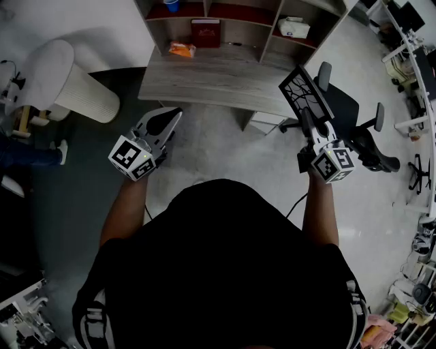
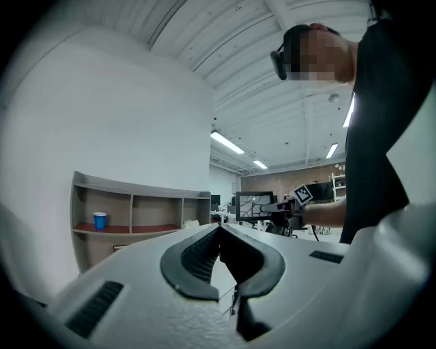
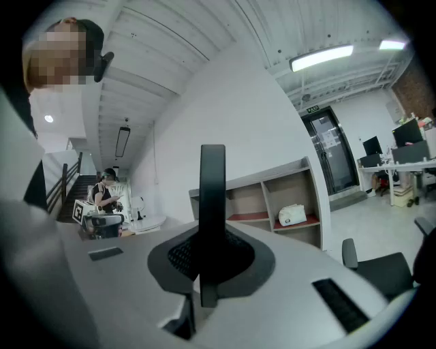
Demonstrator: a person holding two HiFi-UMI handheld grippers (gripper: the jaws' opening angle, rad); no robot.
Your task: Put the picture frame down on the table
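Standing picture frame clamped between right gripper jaws

The picture frame stands in the right claw, before the right corner of the worktop; the left claw is to its left; shelves stand on the worktop's far side; a chair is behind the frame.

Mostly black, white and grey, with small spots of red, blue and orange.
The thin black rectangular picture frame bears a white branching pattern. The pale grey plastic right gripper and matching left gripper have black pads and cubes patterned with black-and-white square markers. The long wooden table is grey-brown with streaked grain. The open wooden shelf unit has dark red boards. There is a small blue cup, a crumpled orange packet, a dark red flat box and a white tissue box.
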